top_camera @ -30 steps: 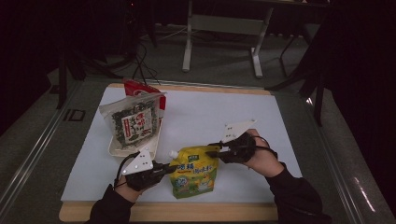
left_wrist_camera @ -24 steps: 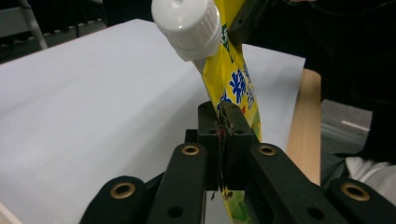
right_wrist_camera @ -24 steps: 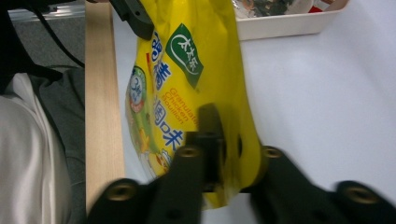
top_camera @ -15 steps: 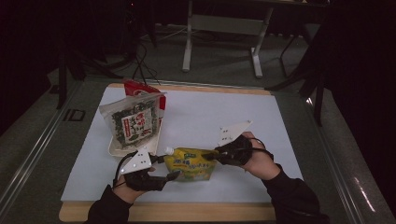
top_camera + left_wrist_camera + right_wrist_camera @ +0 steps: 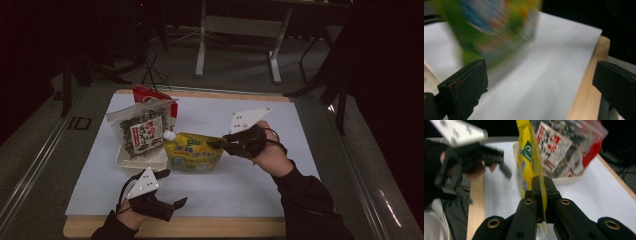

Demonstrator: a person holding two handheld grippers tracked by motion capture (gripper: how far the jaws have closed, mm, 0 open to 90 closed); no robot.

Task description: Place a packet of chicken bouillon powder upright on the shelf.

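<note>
Right gripper (image 5: 226,144): jaws clamped on right edge of yellow pouch (image 5: 194,154), held upright mid-table on white sheet (image 5: 260,185), beside seaweed bag (image 5: 142,131). Left gripper (image 5: 172,192): jaws just opened wide, empty, near left edge. Risk: single thin-edge grip may let pouch swing, slip, or knock over seaweed bag.

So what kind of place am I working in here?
Probably a lab or recording workspace rather than a home: a white sheet taped over a wooden board, bare table legs behind, cables on the floor, dark surroundings.
</note>
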